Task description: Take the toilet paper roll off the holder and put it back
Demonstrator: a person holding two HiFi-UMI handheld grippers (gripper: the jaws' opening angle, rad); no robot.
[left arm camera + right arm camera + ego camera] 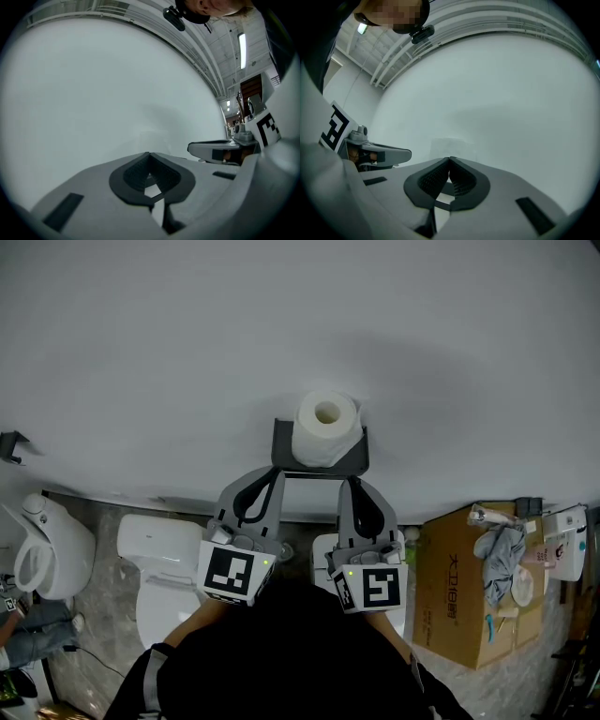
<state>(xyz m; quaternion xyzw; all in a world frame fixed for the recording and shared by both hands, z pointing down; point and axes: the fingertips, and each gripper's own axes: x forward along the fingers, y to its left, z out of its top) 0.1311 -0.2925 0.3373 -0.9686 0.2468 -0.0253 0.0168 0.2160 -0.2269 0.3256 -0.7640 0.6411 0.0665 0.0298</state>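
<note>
Toilet paper roll (325,428): white, sitting on the holder against the pale wall, with the open end of its cardboard core towards the head camera. Neither gripper touches it.
Holder (282,448): a dark bracket fixed to the wall. It shows on both sides of the roll and beneath it.
Left gripper (275,472): held out towards the wall, with its tips close under the holder's lower left corner. I cannot tell whether they touch it.
Left fingers: pressed together with nothing between them. In the left gripper view (149,154) the two dark pads meet at the tip, with only blank wall beyond.
Right gripper (351,483): beside the left one and pointing the same way, with its tips just below the holder's lower right edge.
Right fingers: also closed on nothing. In the right gripper view (449,160) the pads meet at a point in front of bare wall.
Marker cubes: one on each gripper, white with black squares, the left (232,571) and the right (375,588), both close to the person's chest.
Person (281,652): wearing a dark top and seen from above at the bottom of the head view.
Toilets: one with its seat showing at the far left (52,549), and a white one (155,554) below the left gripper.
Cardboard box (459,601): brown and printed, on the floor to the right.
Cloth (502,549): grey and crumpled, draped over the top of the box.
</note>
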